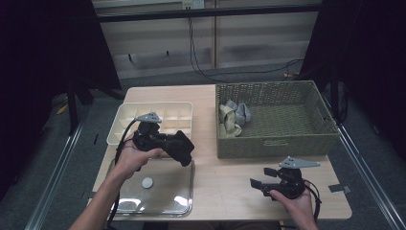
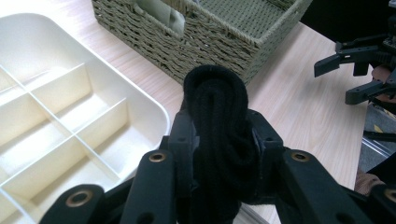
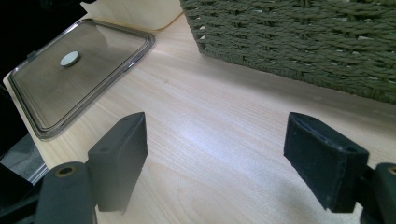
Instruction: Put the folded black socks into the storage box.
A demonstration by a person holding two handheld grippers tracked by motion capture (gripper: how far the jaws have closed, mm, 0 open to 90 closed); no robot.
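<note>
Black rolled sock (image 2: 215, 126) clamped in left gripper (image 2: 219, 140), above divided tray (image 2: 140, 100)

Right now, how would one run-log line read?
left hand-held gripper: shut on rolled black knitted sock | above cream plastic divided tray | right hand-held gripper: open, nothing between its jaws

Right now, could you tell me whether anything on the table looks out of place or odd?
Nothing stands out. The left gripper holds a rolled black sock beside the divided tray, its clear lid lies flat, and the socks sit in the basket.
</note>
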